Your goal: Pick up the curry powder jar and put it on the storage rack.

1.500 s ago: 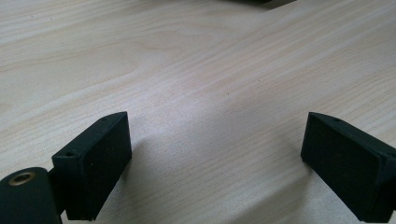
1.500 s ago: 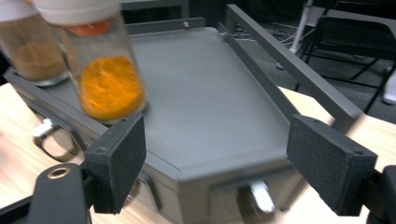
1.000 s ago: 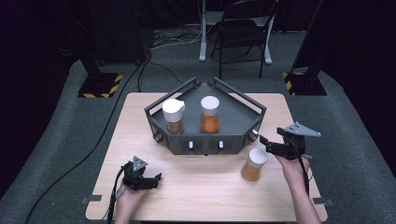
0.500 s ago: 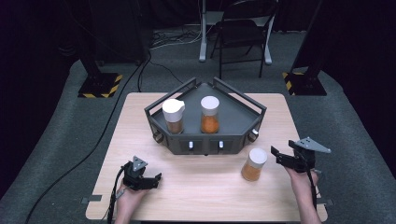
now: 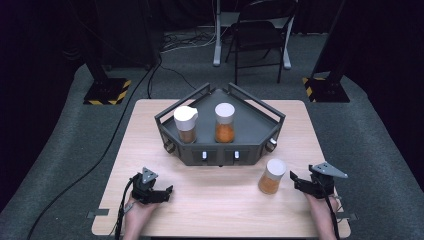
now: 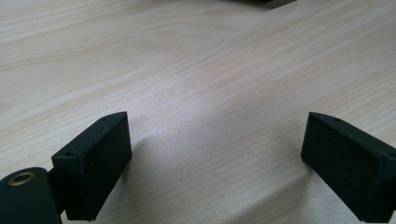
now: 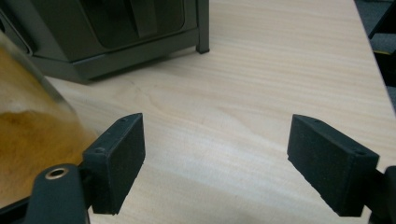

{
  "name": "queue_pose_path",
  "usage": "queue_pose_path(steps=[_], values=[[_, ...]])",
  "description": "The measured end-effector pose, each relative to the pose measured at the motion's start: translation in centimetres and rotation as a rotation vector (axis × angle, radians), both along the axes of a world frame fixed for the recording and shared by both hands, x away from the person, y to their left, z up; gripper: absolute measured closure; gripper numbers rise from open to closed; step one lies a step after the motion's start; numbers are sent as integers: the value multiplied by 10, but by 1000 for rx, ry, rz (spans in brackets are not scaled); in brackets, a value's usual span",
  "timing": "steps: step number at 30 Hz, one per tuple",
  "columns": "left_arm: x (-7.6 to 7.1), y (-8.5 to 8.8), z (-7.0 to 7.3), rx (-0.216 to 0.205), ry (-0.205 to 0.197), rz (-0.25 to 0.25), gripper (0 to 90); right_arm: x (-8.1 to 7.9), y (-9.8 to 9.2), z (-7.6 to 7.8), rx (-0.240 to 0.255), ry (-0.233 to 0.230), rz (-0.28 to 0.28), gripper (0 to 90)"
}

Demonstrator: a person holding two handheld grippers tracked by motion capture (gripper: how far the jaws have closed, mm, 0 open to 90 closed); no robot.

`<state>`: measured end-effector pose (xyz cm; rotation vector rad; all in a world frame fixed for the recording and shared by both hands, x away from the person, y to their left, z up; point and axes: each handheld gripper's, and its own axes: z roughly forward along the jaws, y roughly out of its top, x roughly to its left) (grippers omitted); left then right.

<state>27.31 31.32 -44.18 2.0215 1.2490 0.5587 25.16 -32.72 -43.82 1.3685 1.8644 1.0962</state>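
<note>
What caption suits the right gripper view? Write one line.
Open right tool beside an orange-filled jar, nothing between its jaws.

Quick count: three jars with white lids in total. Two stand inside the dark rack (image 5: 260, 131), the brownish jar (image 5: 186, 123) toward its left edge and the orange jar (image 5: 224, 122) near its middle. The third jar (image 5: 272, 176) sits alone on the table (image 5: 150, 130) near its front right corner. One rack, one table. Two grippers, left gripper (image 5: 161, 192) and right gripper (image 5: 296, 180). Behind the table there's one chair (image 5: 260, 35), I think; it's dark back there.
</note>
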Motion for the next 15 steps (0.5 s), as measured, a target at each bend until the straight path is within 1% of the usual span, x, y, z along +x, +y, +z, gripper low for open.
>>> queue_pose_path(steps=[6, 12, 14, 15], values=[[0, 0, 0, 0, 0, 0, 84, -3, -1, -11, 11, 10, 2, 186], [0, 0, 0, 0, 0, 0, 84, -7, -2, -17, 13, 7, 6, 186], [0, 0, 0, 0, 0, 0, 84, -7, -1, -17, 3, 10, 7, 187], [0, 0, 0, 0, 0, 0, 84, -8, 0, -18, 0, 2, 7, 187]])
